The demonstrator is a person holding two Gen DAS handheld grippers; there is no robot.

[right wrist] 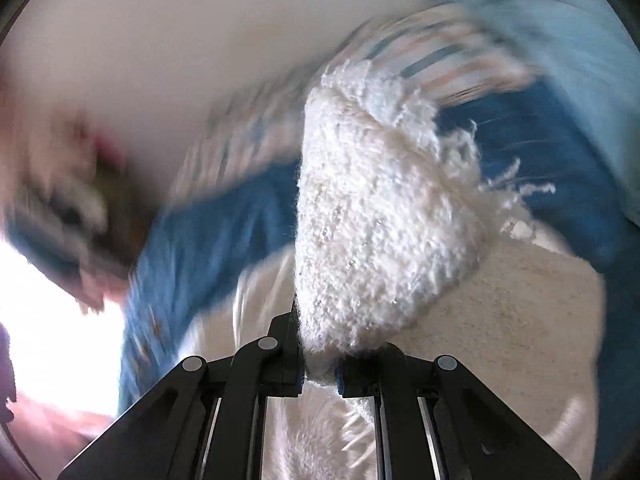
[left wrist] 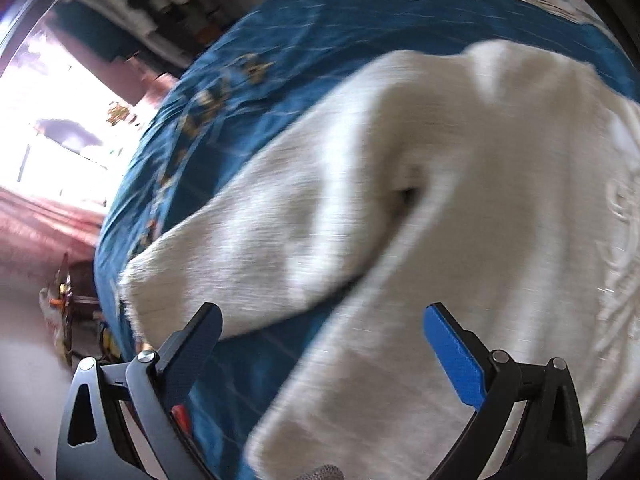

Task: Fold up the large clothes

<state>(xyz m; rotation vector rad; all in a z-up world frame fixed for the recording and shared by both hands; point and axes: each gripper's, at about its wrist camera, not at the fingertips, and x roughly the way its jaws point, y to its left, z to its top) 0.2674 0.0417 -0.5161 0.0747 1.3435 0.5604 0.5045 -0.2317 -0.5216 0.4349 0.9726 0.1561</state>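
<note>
My left gripper [left wrist: 320,328] hangs with its jaws wide apart and nothing between them, above a cream sweater [left wrist: 460,220] spread on the blue bedspread [left wrist: 320,40]; one sleeve [left wrist: 248,248] reaches out to the left. My right gripper [right wrist: 320,364] is clamped tight on a fluffy fold of that sweater (fringed at its edge), lifted up off the bed.
</note>
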